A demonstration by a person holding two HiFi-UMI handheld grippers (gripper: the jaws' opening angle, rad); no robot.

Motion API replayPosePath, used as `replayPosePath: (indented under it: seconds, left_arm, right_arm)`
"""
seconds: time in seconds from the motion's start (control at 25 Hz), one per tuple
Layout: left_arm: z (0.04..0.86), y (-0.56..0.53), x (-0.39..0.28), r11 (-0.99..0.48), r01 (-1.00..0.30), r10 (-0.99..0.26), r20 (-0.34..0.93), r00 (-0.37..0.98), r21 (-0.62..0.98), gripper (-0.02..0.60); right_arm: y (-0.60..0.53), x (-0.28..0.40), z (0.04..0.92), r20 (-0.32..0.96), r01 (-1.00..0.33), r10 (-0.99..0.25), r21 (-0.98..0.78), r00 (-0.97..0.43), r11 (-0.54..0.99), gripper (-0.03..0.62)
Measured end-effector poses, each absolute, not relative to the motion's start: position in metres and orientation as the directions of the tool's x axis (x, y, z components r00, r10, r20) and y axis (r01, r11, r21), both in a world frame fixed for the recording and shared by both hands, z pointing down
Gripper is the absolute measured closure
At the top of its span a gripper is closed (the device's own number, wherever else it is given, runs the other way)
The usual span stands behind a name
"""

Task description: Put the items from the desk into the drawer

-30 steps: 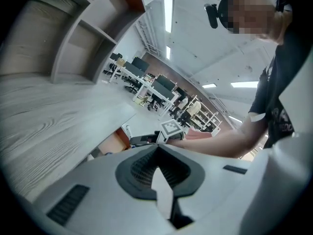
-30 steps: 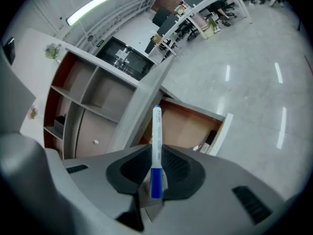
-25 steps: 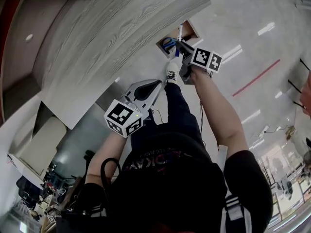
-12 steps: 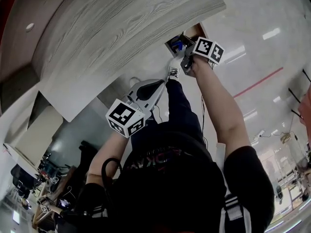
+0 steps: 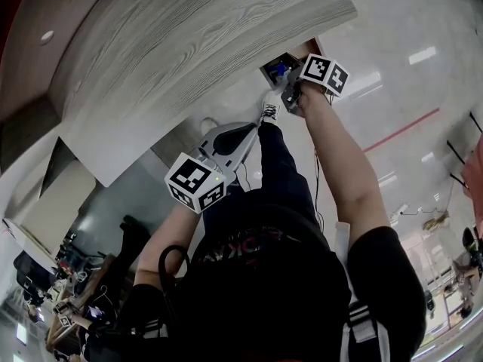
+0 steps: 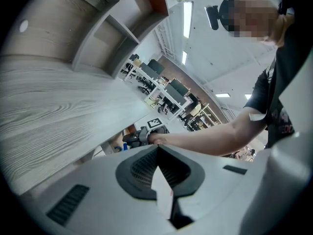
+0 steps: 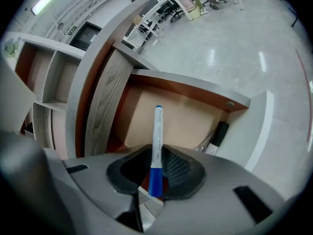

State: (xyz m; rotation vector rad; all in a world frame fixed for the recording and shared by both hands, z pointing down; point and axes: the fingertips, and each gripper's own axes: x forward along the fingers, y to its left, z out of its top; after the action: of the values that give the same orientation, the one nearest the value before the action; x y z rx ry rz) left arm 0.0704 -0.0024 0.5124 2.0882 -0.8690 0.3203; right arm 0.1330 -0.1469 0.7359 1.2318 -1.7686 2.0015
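Note:
A white marker with a blue cap (image 7: 157, 141) stands between the jaws of my right gripper (image 7: 155, 155), which is shut on its capped end. Its tip points into the open drawer (image 7: 181, 124), whose tan floor lies just beyond. In the head view the right gripper (image 5: 287, 81) reaches into the drawer (image 5: 308, 48) under the wood-grain desk top (image 5: 189, 36). My left gripper (image 5: 243, 130) hangs lower, above the person's knee, with its jaws together and nothing in them; in its own view the left gripper (image 6: 157, 148) faces the desk's edge and the right arm.
A black-and-white stick-like item (image 7: 218, 133) with thin wires lies against the drawer's right wall. Open shelves (image 7: 44, 82) stand to the left of the desk. The person's leg and white shoe (image 5: 267, 113) are below the drawer on a glossy floor (image 7: 274, 43).
The right gripper has carried the marker further towards and into the drawer. The left gripper has stayed where it was.

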Motion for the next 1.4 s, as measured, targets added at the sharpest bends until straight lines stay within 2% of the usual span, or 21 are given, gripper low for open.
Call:
replayPosePath:
  seconds: [0.36, 0.48, 0.88, 1.16, 1.4]
  left_arm:
    - [0.514, 0.001, 0.065, -0.422, -0.680, -0.475, 0.493, 0.729, 0.599, 0.571]
    - [0.513, -0.003, 0.065, -0.429, -0.677, -0.478, 0.487, 0.732, 0.598, 0.571]
    - [0.493, 0.005, 0.067, -0.473, -0.660, -0.492, 0.447, 0.747, 0.583, 0.571]
    - [0.472, 0.010, 0.065, -0.540, -0.618, -0.491, 0.383, 0.783, 0.571, 0.571]
    - [0.437, 0.021, 0.048, -0.613, -0.582, -0.477, 0.338, 0.811, 0.534, 0.571]
  right_arm:
    - [-0.144, 0.130, 0.730, 0.671, -0.627, -0.382, -0.737, -0.636, -0.251, 0.499]
    - [-0.146, 0.132, 0.723, 0.665, -0.637, -0.393, -0.739, -0.635, -0.220, 0.570]
    - [-0.131, 0.131, 0.673, 0.589, -0.626, -0.423, -0.777, -0.689, -0.062, 0.576]
    - [-0.111, 0.114, 0.603, 0.476, -0.584, -0.480, -0.806, -0.737, 0.097, 0.576]
    - [-0.083, 0.090, 0.516, 0.306, -0.496, -0.542, -0.833, -0.783, 0.244, 0.576]
